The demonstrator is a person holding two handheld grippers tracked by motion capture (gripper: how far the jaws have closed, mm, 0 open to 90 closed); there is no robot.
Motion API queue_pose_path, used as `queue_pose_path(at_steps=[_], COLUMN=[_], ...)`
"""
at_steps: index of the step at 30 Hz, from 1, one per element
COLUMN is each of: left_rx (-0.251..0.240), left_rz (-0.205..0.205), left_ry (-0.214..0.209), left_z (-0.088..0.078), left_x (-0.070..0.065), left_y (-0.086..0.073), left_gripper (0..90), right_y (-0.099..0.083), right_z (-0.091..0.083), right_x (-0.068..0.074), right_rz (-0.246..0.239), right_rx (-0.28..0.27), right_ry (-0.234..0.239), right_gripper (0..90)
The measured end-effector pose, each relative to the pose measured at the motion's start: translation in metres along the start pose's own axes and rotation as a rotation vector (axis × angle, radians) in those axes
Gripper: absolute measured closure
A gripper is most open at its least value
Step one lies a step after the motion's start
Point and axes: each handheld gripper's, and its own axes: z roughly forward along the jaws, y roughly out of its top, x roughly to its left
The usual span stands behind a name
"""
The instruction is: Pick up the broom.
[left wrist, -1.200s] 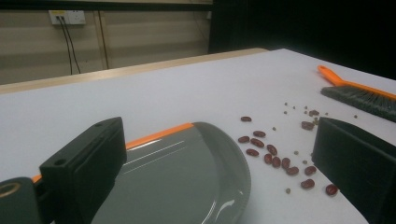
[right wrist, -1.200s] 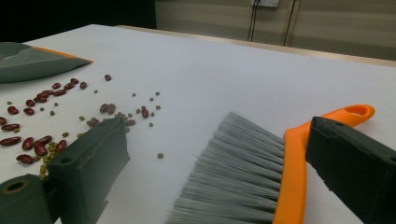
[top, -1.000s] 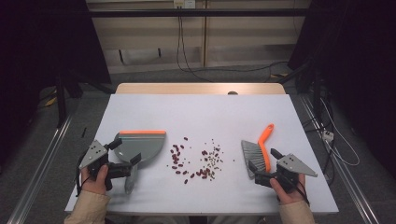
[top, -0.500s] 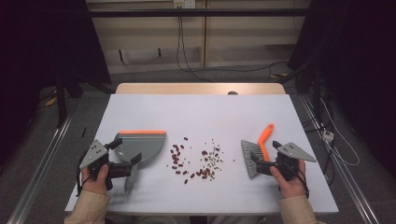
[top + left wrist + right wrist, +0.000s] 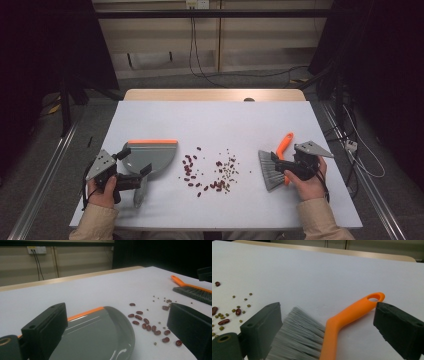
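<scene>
A grey dustpan (image 5: 152, 155) with an orange lip lies at the table's left, its handle toward the front edge. My left gripper (image 5: 135, 162) is open at its near side, and the pan (image 5: 100, 335) lies between the wide-apart jaws of that gripper (image 5: 116, 315). A hand brush with an orange handle (image 5: 285, 145) and grey bristles (image 5: 269, 171) lies at the right. My right gripper (image 5: 278, 167) is open over it. In the right gripper view the handle (image 5: 352, 315) and bristles (image 5: 297, 337) lie between that gripper's (image 5: 327, 315) jaws, untouched.
Red beans and small green ones (image 5: 210, 172) are scattered in the middle of the white table (image 5: 215, 120), between pan and brush. In the left gripper view the beans (image 5: 147, 325) lie just past the pan's round side, and the brush (image 5: 192, 290) lies farther off.
My right gripper has moved away from the front edge and leftward over the brush, so its jaws now stand on either side of it. The left gripper and dustpan have not moved.
</scene>
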Motion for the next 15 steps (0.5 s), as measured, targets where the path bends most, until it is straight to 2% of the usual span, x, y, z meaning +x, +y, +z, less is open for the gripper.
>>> queue_pose_path(at_steps=[9, 10, 14, 15], left_rx=[0.002, 0.003, 0.002, 0.001], left_rz=[0.003, 0.003, 0.002, 0.001], left_ry=[-0.002, -0.002, -0.002, -0.003], left_z=[0.001, 0.001, 0.001, 0.001], left_x=[0.0, 0.0, 0.0, 0.0], left_y=[0.0, 0.0, 0.0, 0.0], left_gripper=[3.0, 3.0, 3.0, 3.0], right_y=[0.004, 0.005, 0.007, 0.007], right_z=[0.016, 0.02, 0.025, 0.026], right_x=[-0.007, -0.009, -0.011, -0.011], right_rz=[0.046, 0.049, 0.061, 0.069], right_rx=[0.065, 0.08, 0.1, 0.107], right_ry=[-0.035, -0.046, -0.059, -0.065], right_gripper=[20.5, 28.7, 25.8, 28.0])
